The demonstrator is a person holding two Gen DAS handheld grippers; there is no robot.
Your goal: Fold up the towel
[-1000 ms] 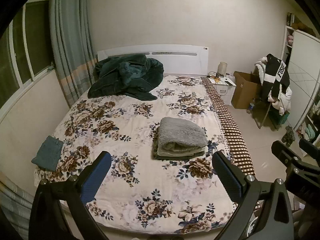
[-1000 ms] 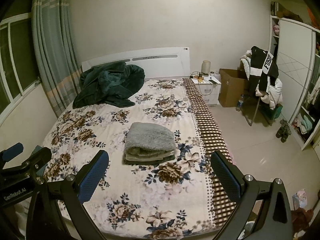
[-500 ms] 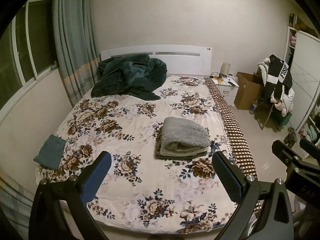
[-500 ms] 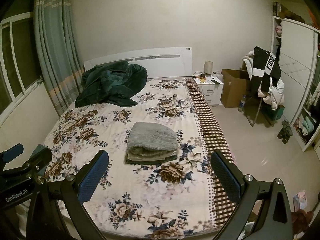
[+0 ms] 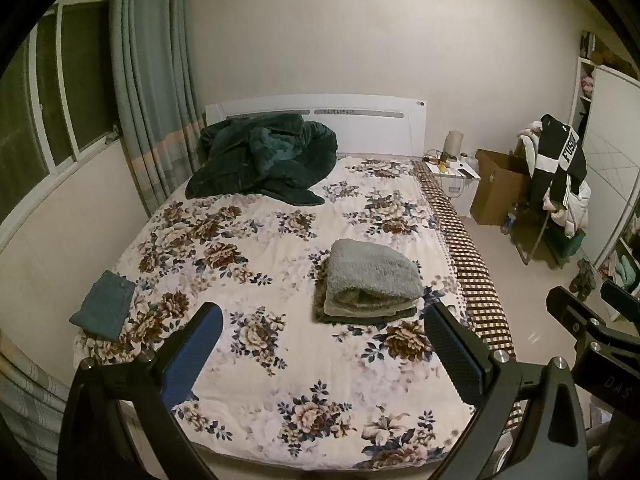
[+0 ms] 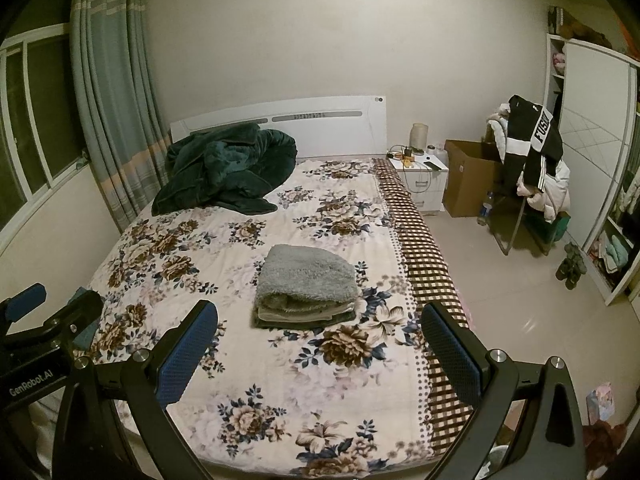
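Note:
A stack of folded towels (image 5: 370, 280) (image 6: 306, 286), grey fluffy one on top, lies on the floral bedspread (image 5: 260, 360) (image 6: 280, 380) right of the bed's middle. A small folded teal towel (image 5: 105, 310) sits at the bed's left edge; in the right wrist view only a sliver of it (image 6: 82, 334) shows behind the other gripper. My left gripper (image 5: 324, 338) hangs open over the foot of the bed, well short of the stack, holding nothing. My right gripper (image 6: 318, 338) is likewise open and empty, near the foot of the bed.
A dark green blanket (image 5: 260, 160) is heaped by the white headboard (image 5: 376, 124). Curtains (image 5: 148, 92) and a window line the left wall. Right of the bed: a nightstand (image 6: 424, 178), a cardboard box (image 6: 470, 176), a clothes-laden chair (image 6: 532, 176), a wardrobe (image 6: 596, 160), bare tiled floor (image 6: 500, 300).
Both views have drifted slightly; the bed and towel stack sit a little further right and lower in frame. Both grippers stay open and empty, and nothing on the bed has moved.

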